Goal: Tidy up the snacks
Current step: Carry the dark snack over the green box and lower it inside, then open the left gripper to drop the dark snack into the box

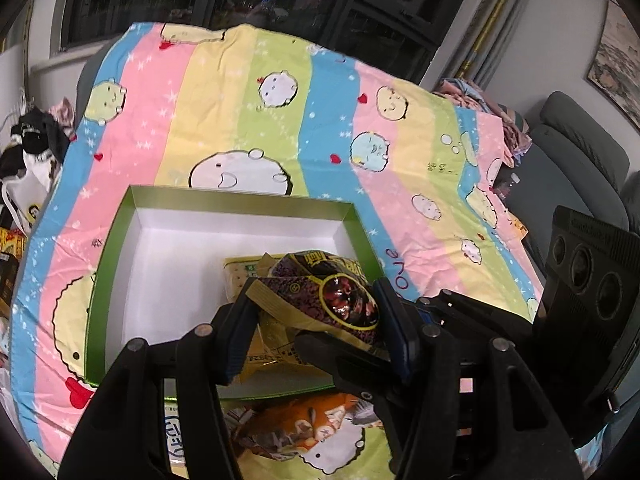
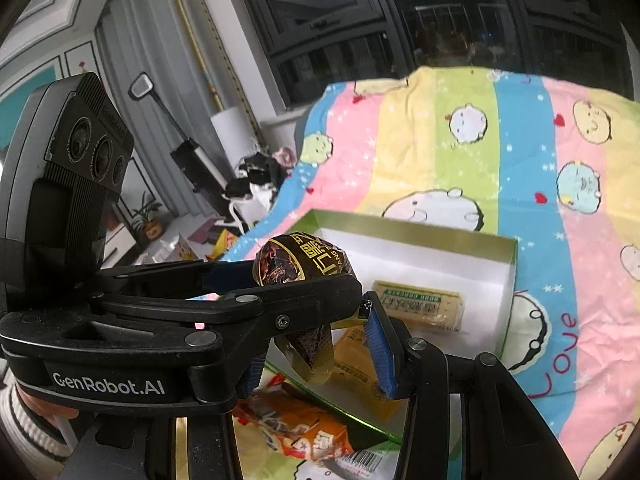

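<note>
The striped cartoon bedsheet (image 1: 248, 128) carries an open green box (image 1: 120, 240) with a white inside. At six o'clock of the box's middle, the left gripper (image 1: 316, 308) fingers clench a dark purple-and-gold snack packet (image 1: 340, 300). The right gripper (image 2: 320, 344) fingers grasp a yellow packet (image 2: 352, 352).

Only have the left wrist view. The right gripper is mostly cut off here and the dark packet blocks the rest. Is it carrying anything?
Observer: Yes. The right gripper has a yellow plastic snack packet between its blue pads, at the near edge of the green cardboard box.
Operator: The cracker packet in the box is half hidden for me. Is it flat?
Observer: The pale green cracker packet lies flat on the white floor, label up, whole outline visible.
</note>
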Available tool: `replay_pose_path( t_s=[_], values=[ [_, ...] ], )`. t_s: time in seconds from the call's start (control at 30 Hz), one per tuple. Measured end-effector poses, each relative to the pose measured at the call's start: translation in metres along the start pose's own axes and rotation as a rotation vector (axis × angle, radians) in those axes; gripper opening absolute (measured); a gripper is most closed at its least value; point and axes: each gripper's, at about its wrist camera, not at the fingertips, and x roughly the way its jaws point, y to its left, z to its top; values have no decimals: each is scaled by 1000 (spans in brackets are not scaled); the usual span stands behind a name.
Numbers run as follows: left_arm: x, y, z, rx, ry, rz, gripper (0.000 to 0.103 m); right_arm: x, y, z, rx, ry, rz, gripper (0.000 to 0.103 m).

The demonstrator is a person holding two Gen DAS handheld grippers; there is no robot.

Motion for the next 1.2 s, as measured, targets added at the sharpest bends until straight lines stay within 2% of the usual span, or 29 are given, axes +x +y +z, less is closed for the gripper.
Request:
replay_pose_path(
  t_s=[0.57,1.2],
  values=[
    [45,31,4,-86,112,-37,57,44,-24,2,51,128,-8,47],
    [80,48,-5,-122,224,-23,60,78,-33,-7,77,249,-20,47]
  ],
)
